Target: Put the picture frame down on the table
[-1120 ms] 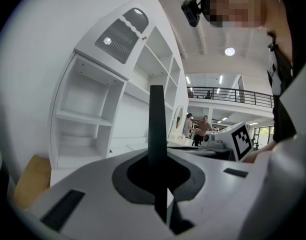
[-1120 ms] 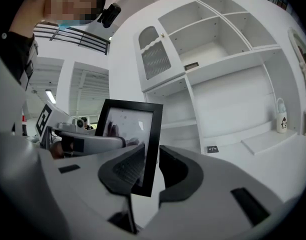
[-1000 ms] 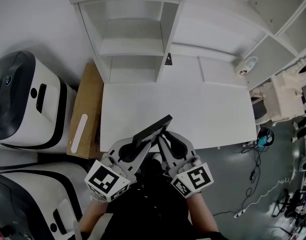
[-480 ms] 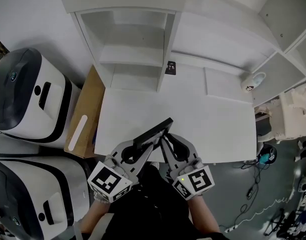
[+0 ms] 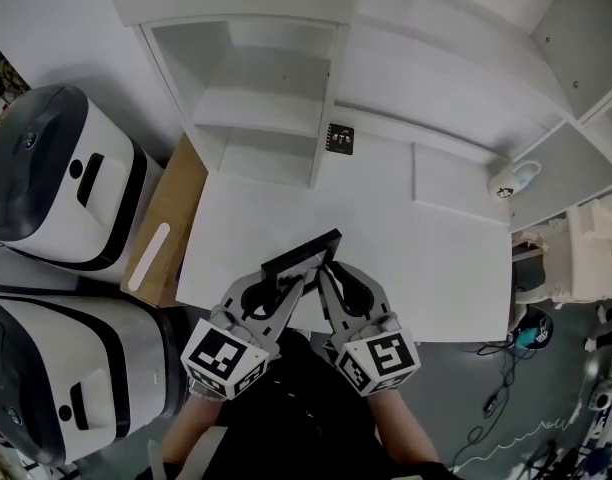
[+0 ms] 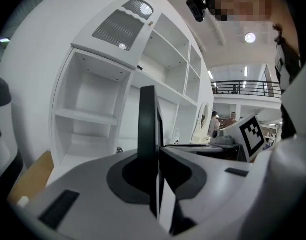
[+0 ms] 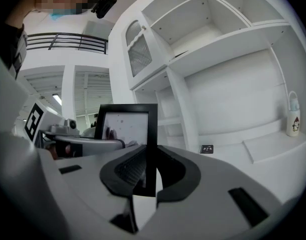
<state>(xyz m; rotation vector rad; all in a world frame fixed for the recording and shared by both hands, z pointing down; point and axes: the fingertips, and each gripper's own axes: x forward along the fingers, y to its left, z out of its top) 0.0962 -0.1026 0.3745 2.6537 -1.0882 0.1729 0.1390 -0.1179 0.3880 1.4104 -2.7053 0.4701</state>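
Picture frame [image 6: 147,124] bottom behind fingers [image 6: 78,189]

The picture frame [image 5: 304,256] was black; in the right gripper view its inner panel showed pale with tiny dark specks. The table [image 5: 426,258] and the shelf unit [image 5: 276,118] in the upper half were plain white. A small card [image 5: 339,138] near the centre was black with white marks. At the lower centre, one marker cube [image 5: 223,360] and a second marker cube [image 5: 382,358] carried black squares on white. At the left, a cardboard box [image 5: 181,198] was brown with a white strip, and the machine [image 5: 76,218] beside it was white with a dark grey top and a black band. The mug [image 5: 511,179] at the right was white with pale blue. The floor [image 5: 466,378] at the lower right was dark grey.
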